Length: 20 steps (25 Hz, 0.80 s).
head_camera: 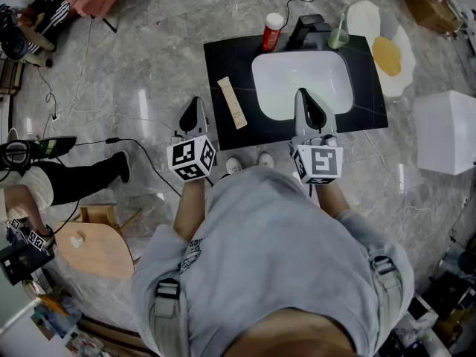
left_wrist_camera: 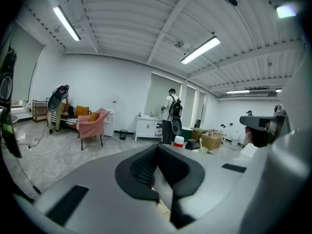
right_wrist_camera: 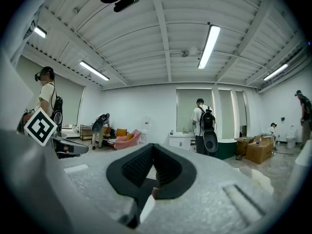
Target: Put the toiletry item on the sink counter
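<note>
At the upper middle of the head view sits the black sink counter (head_camera: pixel 223 65), the largest thing in play, with the white basin (head_camera: pixel 301 88) sunk into its right half. That leaves the bare left strip as the natural landing spot for small items.

Below it the person holds both tools out in front of the chest. The left gripper (head_camera: pixel 194 103) hangs just off the counter's lower left edge, jaws pressed together with nothing between them. The right gripper (head_camera: pixel 303 95) points over the basin's near rim, jaws likewise together and empty. It looks parked there simply to stay out of the way.

The toiletry item (head_camera: pixel 232 103), a slim beige tube, lies flat on the counter's left strip, just beside the basin and apart from both tools, so the placing appears done.

Along the counter's top edge stand a red bottle (head_camera: pixel 272 32), the black faucet (head_camera: pixel 306 30) and a green cup (head_camera: pixel 338 37).
</note>
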Tool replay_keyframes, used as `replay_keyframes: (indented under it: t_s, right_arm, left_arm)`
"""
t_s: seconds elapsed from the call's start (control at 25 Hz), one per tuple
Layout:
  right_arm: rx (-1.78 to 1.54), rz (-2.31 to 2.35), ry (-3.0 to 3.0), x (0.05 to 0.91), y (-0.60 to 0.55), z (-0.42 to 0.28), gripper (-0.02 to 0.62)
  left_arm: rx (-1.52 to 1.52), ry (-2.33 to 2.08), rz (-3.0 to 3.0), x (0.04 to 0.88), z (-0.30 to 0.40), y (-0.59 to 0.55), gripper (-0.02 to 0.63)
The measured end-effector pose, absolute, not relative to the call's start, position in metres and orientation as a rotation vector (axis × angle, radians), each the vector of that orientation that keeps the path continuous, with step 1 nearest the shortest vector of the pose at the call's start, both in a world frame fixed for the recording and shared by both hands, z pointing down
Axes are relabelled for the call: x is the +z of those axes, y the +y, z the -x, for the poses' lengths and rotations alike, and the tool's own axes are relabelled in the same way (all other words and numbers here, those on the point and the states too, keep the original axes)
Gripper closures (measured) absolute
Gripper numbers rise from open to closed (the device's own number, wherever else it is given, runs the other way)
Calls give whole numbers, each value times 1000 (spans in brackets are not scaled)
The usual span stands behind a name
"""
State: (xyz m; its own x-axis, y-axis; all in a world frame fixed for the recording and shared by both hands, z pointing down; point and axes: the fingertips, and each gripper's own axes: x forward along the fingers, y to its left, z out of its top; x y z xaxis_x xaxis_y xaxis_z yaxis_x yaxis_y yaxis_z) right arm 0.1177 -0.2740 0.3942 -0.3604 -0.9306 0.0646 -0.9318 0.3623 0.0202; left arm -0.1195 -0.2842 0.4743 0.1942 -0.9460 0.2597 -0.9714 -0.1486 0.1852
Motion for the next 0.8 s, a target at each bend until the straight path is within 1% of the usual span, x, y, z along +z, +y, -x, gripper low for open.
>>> replay_keyframes:
  t_s: [0.56,0.8]
  right_arm:
    - [-8,-1772,-2520,391,-270,-128,591]
    - [-11,-1792,-2556,381,-271,-126,591]
  left_arm:
    - [-45,-1897,-2307,387,117,-272,601]
    - [-65,-1959,-2358,363,116,-263,601]
